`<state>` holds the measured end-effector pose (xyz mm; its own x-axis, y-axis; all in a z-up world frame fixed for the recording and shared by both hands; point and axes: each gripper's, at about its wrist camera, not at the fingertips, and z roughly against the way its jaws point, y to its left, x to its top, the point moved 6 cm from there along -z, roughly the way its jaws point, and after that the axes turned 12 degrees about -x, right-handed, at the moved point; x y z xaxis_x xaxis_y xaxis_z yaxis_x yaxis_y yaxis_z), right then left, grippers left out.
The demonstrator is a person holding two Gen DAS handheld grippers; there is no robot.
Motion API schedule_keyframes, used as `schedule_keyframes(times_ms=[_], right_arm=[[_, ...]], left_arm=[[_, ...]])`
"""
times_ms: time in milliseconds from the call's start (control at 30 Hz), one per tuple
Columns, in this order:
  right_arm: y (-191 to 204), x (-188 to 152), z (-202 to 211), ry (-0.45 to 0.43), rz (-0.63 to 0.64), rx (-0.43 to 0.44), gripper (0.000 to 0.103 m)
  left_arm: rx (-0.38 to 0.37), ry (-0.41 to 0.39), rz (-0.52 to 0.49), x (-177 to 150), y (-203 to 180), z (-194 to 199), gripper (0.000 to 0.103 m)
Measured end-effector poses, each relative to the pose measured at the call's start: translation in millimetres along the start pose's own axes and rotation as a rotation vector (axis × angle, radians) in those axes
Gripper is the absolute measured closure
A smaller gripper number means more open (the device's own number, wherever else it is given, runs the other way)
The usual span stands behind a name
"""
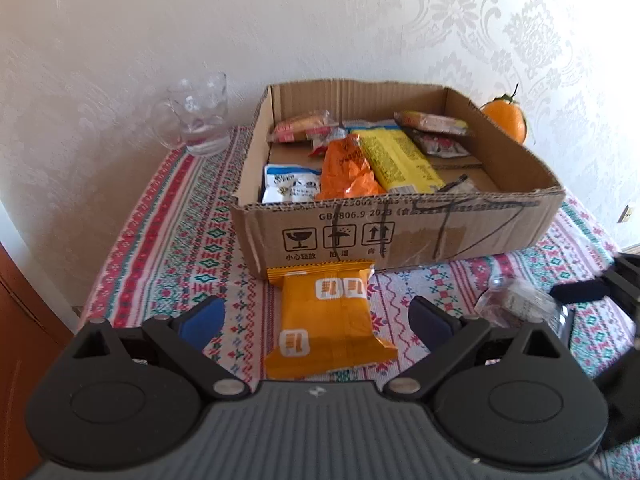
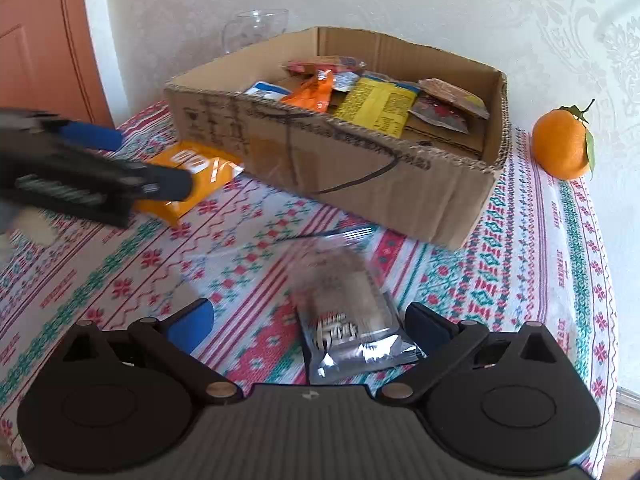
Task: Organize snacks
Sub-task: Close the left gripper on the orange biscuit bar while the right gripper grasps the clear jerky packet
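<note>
A room in a home — a table set against the wall

The table wears a knitted-pattern tablecloth in red, green and white; the wall has pale damask wallpaper. A glass mug, an orange with leaves and a wooden door are near — domestic things.

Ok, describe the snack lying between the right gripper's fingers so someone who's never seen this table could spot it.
Start at the cardboard box on the patterned tablecloth. In front of its near wall lie two loose packets. The one meant is the clear-and-silver packet, with its brownish contents showing through, unlike the opaque orange packet further left.
</note>
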<state>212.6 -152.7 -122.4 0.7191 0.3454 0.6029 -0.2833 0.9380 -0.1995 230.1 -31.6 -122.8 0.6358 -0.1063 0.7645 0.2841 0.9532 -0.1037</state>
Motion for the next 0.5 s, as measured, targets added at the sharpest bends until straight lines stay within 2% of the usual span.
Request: schedule_keyframes(times_ms=[133, 333, 400, 500], right_arm=[[1, -2, 2, -0.006, -0.008, -0.006, 0.0], [2, -2, 2, -0.014, -0.018, -0.017, 0.0], [2, -3, 2, -0.022, -0.018, -0.016, 0.0], [3, -5, 4, -0.03, -0.014, -0.011, 0.0]], left_arm=[[-0.008, 0.035, 0.027, -2, 6, -19, 0.005], [-0.017, 0.04, 0.044, -5, 9, -31, 0.009], [-0.026, 0.033, 0.052, -5, 9, -32, 0.015], [-0.021, 0.024, 0.04, -4, 7, -30, 0.03]])
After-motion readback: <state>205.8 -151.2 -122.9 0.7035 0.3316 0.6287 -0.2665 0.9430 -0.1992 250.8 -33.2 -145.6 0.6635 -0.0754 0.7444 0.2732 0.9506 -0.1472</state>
